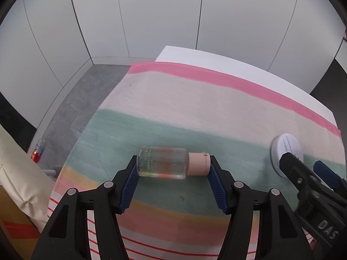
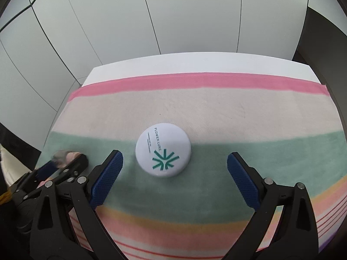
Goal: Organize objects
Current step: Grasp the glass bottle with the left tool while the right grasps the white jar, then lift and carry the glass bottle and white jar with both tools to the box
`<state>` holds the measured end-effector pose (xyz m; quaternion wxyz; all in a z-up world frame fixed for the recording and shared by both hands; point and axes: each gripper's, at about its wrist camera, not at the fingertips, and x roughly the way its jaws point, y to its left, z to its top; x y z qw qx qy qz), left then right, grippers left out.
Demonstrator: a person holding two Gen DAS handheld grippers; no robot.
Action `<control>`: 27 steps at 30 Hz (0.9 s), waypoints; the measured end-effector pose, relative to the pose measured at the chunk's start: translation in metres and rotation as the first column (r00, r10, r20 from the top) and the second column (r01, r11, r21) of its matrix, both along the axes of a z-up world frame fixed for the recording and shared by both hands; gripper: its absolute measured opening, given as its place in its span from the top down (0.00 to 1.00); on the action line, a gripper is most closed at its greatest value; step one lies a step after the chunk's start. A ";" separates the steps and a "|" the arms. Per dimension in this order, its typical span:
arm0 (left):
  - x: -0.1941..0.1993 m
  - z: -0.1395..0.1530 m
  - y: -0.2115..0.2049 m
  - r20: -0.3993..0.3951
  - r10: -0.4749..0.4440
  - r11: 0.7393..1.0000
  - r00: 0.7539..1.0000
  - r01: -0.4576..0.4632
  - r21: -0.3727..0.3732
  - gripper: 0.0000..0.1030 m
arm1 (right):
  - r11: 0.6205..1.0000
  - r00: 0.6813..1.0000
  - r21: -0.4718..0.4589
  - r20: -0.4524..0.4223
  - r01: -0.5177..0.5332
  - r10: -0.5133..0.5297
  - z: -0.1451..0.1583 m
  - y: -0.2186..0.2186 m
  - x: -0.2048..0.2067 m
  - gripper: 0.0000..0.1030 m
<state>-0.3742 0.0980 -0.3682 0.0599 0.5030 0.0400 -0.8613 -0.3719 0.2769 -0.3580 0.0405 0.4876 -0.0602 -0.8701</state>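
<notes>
A small clear bottle (image 1: 162, 162) with a peach cap lies sideways over the green stripe of the striped cloth (image 1: 195, 104). My left gripper (image 1: 173, 159) is shut on it lengthwise, one blue pad on its base and the other on the cap. A round white compact (image 2: 163, 149) with a green logo rests flat on the same stripe. My right gripper (image 2: 175, 154) is open, its fingers wide on either side of the compact and not touching it. The right gripper (image 1: 302, 161) also shows at the right edge of the left wrist view, partly covering the compact (image 1: 286, 147). The bottle (image 2: 63, 157) is blurred in the right wrist view.
The cloth covers a white table (image 1: 216, 58) whose far edge stands near grey wall panels. The table's left edge drops to a grey floor where a small red-and-clear object (image 1: 38, 151) lies. Cream fabric (image 1: 15, 173) hangs at the far left.
</notes>
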 end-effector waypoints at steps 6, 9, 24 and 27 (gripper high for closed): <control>0.005 0.005 0.000 0.003 -0.015 1.000 1.000 0.015 -0.013 0.40 | 0.988 0.999 0.148 0.007 -0.053 0.052 -0.012 -0.020 -0.001 0.44; 0.010 0.007 0.003 0.008 -0.021 1.000 1.000 0.022 -0.010 0.40 | 0.991 0.999 0.121 0.017 -0.051 0.049 -0.013 -0.016 -0.002 0.44; 0.022 0.069 0.019 0.022 -0.066 0.997 0.998 0.067 -0.029 0.40 | 0.990 0.999 0.135 -0.008 -0.046 0.048 0.045 -0.003 0.024 0.44; 0.032 0.095 0.021 0.001 -0.082 0.996 0.997 0.082 -0.037 0.40 | 0.989 0.999 0.143 -0.023 -0.044 0.048 0.069 0.000 0.037 0.44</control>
